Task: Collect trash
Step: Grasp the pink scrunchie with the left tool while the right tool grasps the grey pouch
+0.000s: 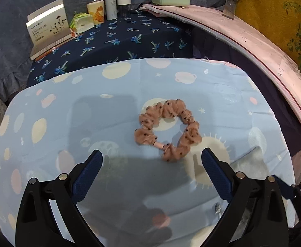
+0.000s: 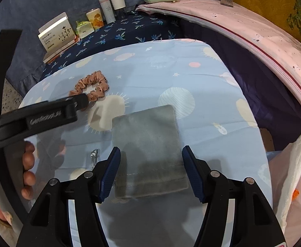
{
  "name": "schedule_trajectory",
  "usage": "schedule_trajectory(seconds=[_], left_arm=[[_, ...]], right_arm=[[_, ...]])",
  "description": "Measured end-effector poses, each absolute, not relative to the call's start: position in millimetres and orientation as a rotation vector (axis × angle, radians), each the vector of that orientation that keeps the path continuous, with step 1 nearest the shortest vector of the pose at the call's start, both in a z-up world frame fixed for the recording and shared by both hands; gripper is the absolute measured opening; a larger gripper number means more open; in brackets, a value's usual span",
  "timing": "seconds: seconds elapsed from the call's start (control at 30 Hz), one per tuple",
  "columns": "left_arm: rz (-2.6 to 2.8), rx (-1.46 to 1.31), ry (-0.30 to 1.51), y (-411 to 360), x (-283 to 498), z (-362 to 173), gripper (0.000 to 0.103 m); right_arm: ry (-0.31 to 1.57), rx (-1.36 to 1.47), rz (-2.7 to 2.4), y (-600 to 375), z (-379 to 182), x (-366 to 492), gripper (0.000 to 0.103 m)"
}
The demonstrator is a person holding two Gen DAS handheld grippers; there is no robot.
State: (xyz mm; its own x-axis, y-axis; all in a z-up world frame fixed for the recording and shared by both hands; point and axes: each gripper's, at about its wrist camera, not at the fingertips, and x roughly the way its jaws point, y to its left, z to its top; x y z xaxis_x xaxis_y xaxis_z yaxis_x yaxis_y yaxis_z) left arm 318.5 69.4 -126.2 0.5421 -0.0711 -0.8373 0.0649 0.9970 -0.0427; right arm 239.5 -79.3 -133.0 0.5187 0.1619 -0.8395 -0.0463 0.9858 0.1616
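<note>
While both tools hang with fingers spread and nothing held, the scrunchie [image 1: 168, 130] lies at one o'clock just ahead of the left gripper [image 1: 152, 159], far nearer than the right gripper [image 2: 151, 153].

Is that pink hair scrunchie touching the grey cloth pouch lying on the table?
Apart. The right wrist view shows the scrunchie lying up and to the left of the grey pouch, with a stretch of bare blue tablecloth showing between them.
</note>
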Motion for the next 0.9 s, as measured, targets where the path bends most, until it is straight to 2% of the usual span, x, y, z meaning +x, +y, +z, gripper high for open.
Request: schedule_trajectory(seconds=[0.27, 0.33, 0.37, 0.4, 0.43, 0.5, 0.6, 0.7, 0.9], left_arm=[[-0.082, -0.022, 1.044, 65, 344, -145, 0.090], [-0.077, -0.007, 1.032, 66, 343, -145, 0.084], [-0.079, -0.003, 1.028, 66, 342, -144, 0.077], [-0.082, -0.005, 1.025, 67, 341, -143, 0.068], [-0.080, -0.003, 1.024, 68, 339, -141, 0.062], [-0.077, -0.006, 1.023, 70, 336, -140, 0.042], [-0.073, -0.023, 1.020, 74, 328, -138, 0.022], [-0.079, -0.048, 1.023, 79, 317, -138, 0.015], [-0.084, -0.068, 1.029, 83, 287, -138, 0.014]], right_arm=[[0.993, 0.048, 0.125, -67, -137, 241, 0.063], [0.987, 0.025, 0.122, -65, -137, 241, 0.059], [0.986, 0.019, 0.120, -65, -137, 242, 0.057], [0.983, 0.011, 0.118, -64, -137, 243, 0.052], [0.983, 0.007, 0.119, -64, -137, 243, 0.047], [0.986, 0.006, 0.123, -64, -136, 246, 0.036], [0.996, 0.001, 0.141, -60, -135, 249, 0.021], [0.999, -0.015, 0.154, -53, -134, 248, 0.011], [1.018, 0.008, 0.158, -54, -132, 242, 0.010]])
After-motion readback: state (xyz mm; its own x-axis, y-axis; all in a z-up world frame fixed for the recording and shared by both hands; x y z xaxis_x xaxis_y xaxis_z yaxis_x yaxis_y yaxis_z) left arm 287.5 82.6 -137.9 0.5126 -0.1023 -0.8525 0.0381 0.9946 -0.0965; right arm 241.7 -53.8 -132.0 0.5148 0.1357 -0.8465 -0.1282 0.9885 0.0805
